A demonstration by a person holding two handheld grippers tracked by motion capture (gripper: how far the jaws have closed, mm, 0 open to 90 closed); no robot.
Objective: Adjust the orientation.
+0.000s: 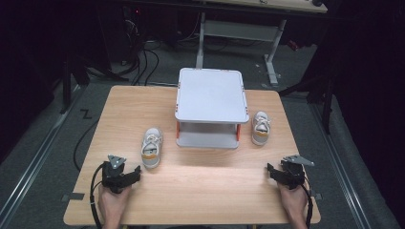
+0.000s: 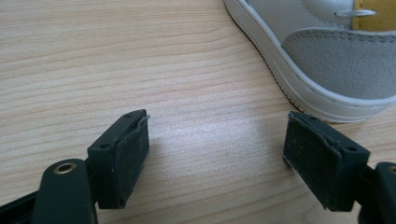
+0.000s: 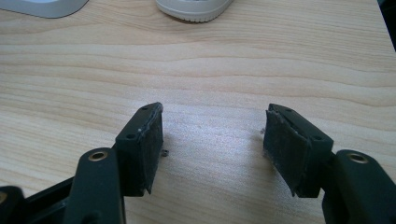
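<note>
Two small white-and-grey shoes lie on the wooden table [image 1: 200, 181]. One shoe [image 1: 152, 147] with a yellow-orange heel patch lies left of a white two-tier rack [image 1: 211, 95]; its heel [image 2: 327, 60] fills the upper right of the left gripper view. The other shoe [image 1: 261, 128] lies right of the rack, its toe [image 3: 194, 8] at the top of the right gripper view. My left gripper [image 1: 135, 172] rests near the front left, just short of the first shoe, open and empty [image 2: 217, 154]. My right gripper [image 1: 270, 170] rests at the front right, open and empty [image 3: 212, 140].
The rack's lower shelf [image 1: 207, 139] stands at the table's far middle; its corner [image 3: 44, 7] shows at the top left of the right gripper view. Dark floor, cables and a desk frame [image 1: 272, 52] lie beyond the far edge.
</note>
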